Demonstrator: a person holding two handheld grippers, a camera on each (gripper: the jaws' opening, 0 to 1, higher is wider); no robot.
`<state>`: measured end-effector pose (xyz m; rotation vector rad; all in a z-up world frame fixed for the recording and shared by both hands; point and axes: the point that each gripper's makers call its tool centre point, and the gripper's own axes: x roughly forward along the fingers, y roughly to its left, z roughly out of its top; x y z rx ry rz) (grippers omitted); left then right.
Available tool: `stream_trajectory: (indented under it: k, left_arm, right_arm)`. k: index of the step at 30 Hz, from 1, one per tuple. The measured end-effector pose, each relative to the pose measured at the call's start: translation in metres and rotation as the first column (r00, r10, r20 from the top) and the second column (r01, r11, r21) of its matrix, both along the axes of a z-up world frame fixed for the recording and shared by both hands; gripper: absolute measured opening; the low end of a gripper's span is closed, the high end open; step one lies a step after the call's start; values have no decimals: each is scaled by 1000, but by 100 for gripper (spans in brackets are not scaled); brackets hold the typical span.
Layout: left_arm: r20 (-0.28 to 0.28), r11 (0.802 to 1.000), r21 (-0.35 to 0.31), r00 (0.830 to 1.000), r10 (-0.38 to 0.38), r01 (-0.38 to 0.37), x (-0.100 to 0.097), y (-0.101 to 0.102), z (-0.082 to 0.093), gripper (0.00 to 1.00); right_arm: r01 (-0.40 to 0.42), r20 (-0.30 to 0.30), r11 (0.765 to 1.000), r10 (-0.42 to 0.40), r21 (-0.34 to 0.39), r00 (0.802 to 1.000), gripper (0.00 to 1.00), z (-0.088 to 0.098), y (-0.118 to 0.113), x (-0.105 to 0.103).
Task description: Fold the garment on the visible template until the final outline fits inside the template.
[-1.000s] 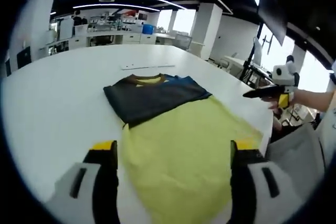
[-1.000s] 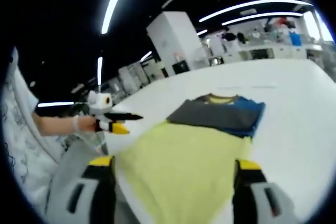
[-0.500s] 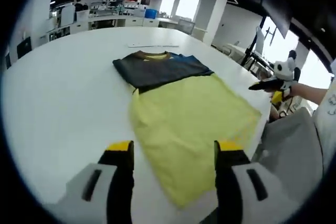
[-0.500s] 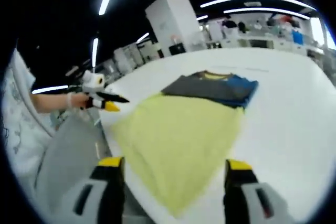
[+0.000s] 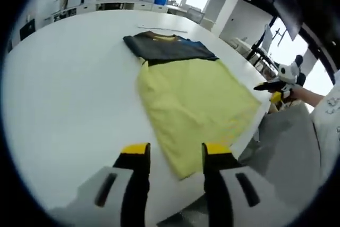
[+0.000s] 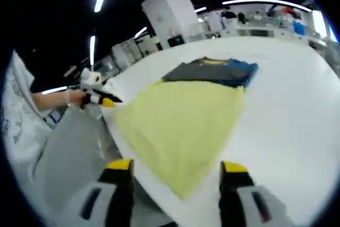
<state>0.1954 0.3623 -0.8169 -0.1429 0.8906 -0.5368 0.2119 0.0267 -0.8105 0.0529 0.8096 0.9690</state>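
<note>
My left gripper (image 5: 173,155) hangs just above the near edge of the white desk (image 5: 64,89), jaws parted with nothing between them, lined up on the nearest corner of the garment (image 5: 194,99). My right gripper (image 6: 177,173) is likewise spread and empty, poised over another corner of the same hem.

The garment lies flat along the desk's edge on my side. Its yellow lower body reaches toward me, and that hem corner pokes right up to the rim, perhaps slightly past it. I cannot tell for sure. Farther off, the dark upper part with a blue panel and yellow collar is folded into a band across the cloth. Beyond that, a thin pale strip (image 5: 162,28) lies on the desk toward its far edge. I see no clear template outline under the cloth.

What worries me:
- Pinching only the top layer, or catching too little fabric, would let the hem slip when I lift.
- Pulling toward me could drag the cloth off the edge.
- Lifting the two corners unevenly would skew the fold and disturb the dark band.
</note>
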Motion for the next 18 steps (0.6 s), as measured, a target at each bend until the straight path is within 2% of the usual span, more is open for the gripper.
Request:
stream_trajectory:
  k: [3,4,7,10,12,15,18]
  left_arm:
    - [-53,1000,-13,998,18,-18,-6,12,-11,32]
    - [-53,1000,-11,998,16,-17,-7,13,-12,32]
    - [-80,1000,-14,997,19,-20,-14,13,-16,31]
    - [-97,999,-23,995,20,-23,-17,10,-17,29]
    - [-108,999,-30,994,24,-27,-17,8,-19,27]
    - [-138,998,-51,990,28,-36,-20,4,-23,25]
    - [-131,997,-66,991,36,-45,-18,1,-24,21]
  right_arm:
    - [8,-26,1000,-8,-4,1000,57,-7,-4,-3]
    - [14,-37,1000,-14,-10,999,54,-9,-5,-5]
    - [28,-71,999,-29,-16,997,46,-15,-10,-9]
    - [36,-85,999,-36,-10,996,45,-16,-11,-12]
    - [36,-104,999,-36,-10,994,41,-18,-12,-14]
    - [43,-103,999,-44,-8,994,39,-19,-13,-14]
    - [63,-116,998,-63,-2,991,33,-22,-16,-10]
